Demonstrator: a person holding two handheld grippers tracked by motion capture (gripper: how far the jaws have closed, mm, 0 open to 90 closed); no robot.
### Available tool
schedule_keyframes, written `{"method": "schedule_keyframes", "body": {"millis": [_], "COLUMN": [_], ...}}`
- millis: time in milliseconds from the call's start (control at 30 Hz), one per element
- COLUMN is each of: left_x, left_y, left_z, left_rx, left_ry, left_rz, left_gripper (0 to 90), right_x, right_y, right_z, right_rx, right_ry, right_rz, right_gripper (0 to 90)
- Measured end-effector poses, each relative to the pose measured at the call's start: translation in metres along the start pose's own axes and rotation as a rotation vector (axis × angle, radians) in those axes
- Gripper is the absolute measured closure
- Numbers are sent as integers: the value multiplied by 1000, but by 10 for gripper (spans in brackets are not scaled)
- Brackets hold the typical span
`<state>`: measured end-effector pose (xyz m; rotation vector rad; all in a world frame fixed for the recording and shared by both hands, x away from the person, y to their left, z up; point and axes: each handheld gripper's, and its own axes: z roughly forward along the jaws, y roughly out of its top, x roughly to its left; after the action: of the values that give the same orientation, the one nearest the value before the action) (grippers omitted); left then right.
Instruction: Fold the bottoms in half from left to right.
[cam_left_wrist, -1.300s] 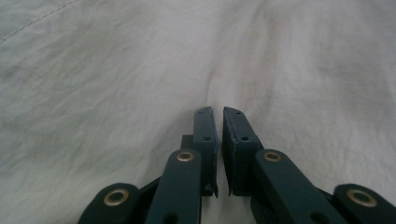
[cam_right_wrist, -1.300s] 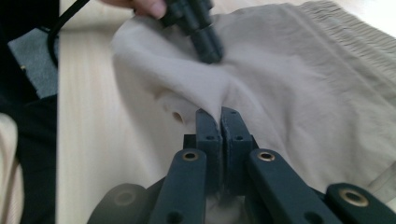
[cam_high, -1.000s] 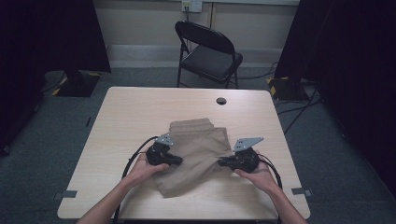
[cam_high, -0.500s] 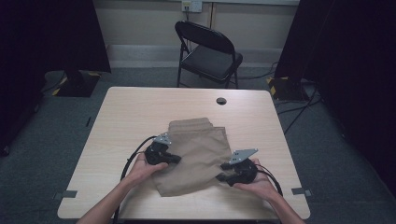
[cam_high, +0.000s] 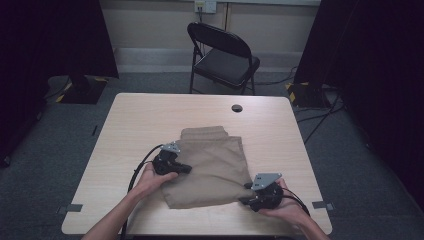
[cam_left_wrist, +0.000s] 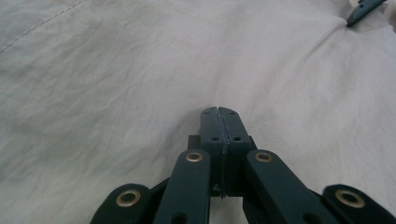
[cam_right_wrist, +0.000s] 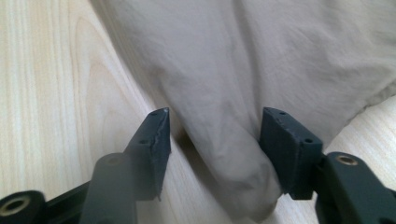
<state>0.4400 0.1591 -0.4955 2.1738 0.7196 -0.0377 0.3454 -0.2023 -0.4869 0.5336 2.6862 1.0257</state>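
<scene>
One folded khaki cloth garment (cam_high: 212, 165) lies on the near half of the pale wooden table (cam_high: 150, 115), its waistband end toward the far side and its lower edge toward the person. The left gripper (cam_high: 182, 169) rests at the garment's left edge; in the left gripper view its black jaws are pressed together over the fabric (cam_left_wrist: 140, 70), and whether any cloth is caught between them cannot be told. The right gripper (cam_high: 243, 199) sits at the garment's near right corner; its jaws have just been opening and stand spread apart, with a rumpled fold of the cloth (cam_right_wrist: 233, 154) lying between them, touching the right-hand jaw and clear of the left-hand one. A hand (cam_high: 150, 180) holds the left gripper, another hand (cam_high: 287, 207) the right, and a cable trails from each. Near the table's far edge is a small dark round hole (cam_high: 236, 108). Beyond the table stands a black folding chair (cam_high: 222, 55) on grey carpet (cam_high: 60, 130).
</scene>
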Motion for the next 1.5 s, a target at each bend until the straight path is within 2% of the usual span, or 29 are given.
{"method": "schedule_keyframes", "body": {"millis": [33, 67, 133, 200, 233, 267, 333, 400, 500, 600, 667, 733, 800, 833, 867, 967, 1033, 1167, 1200, 1333, 1433, 1500], "left_x": [0, 1, 3, 2, 1, 0, 0, -4, -16, -29, -40, -47, -53, -53, -58, -58, -58, -63, -64, -68, -77, -80], "left_y": [0, 0, -1, -1, -1, -1, -1, -1, -1, -5, -13, -22, -32, -32, -42, -50, -52, -53, -53, -52, -52, -52], "left_z": [-1, -1, -2, -2, -2, -2, -4, -8, -23, -42, -56, -64, -70, -70, -74, -76, -73, -62, -59, -55, -53, -54], "left_rx": [1, -5, -5, -4, -2, 2, 7, 22, -10, -42, -56, -53, -41, -41, -36, -26, -15, 35, 46, 60, 72, 80], "left_ry": [6, 12, 0, 2, -1, -1, -18, 5, -16, -46, -70, -79, -76, -76, -58, -42, -48, -42, -32, 12, 62, 80], "left_rz": [0, -3, -8, -1, 0, 4, -8, 22, 44, 71, 92, 99, 111, 111, 109, 108, 103, 141, 153, 147, 170, 186], "left_gripper": [896, 896, 894, 890, 882, 867, 818, 781, 691, 641, 629, 623, 624, 631, 634, 629, 597, 533, 529, 510, 497, 481], "right_x": [1, 2, 4, 6, 6, 7, 10, 10, 7, 5, 4, 3, 3, 3, 2, 0, 0, 0, 0, 1, 0, 1], "right_y": [1, 1, 3, 6, 7, 8, 11, 13, 17, 19, 19, 19, 20, 20, 20, 19, 19, 19, 19, 19, 18, 18], "right_z": [0, 0, 0, -1, -1, 0, 0, -1, -5, -10, -10, -11, -10, -10, -10, -9, -9, -8, -8, -7, -8, -7], "right_rx": [1, -4, 1, 16, 17, 18, 24, 21, -17, -38, -38, -40, -43, -43, -45, -43, -40, -37, -36, -35, -38, -34], "right_ry": [-2, 5, -5, 7, 32, 80, 126, 140, 153, 148, 140, 140, 138, 138, 138, 130, 130, 130, 130, 126, 125, 125], "right_rz": [-2, -12, -15, -12, -7, 2, 1, 11, 30, 45, 50, 55, 58, 58, 67, 72, 75, 72, 72, 72, 75, 76], "right_gripper": [520, 628, 688, 794, 830, 850, 858, 861, 863, 863, 863, 863, 863, 863, 862, 862, 862, 862, 861, 861, 861, 861]}}
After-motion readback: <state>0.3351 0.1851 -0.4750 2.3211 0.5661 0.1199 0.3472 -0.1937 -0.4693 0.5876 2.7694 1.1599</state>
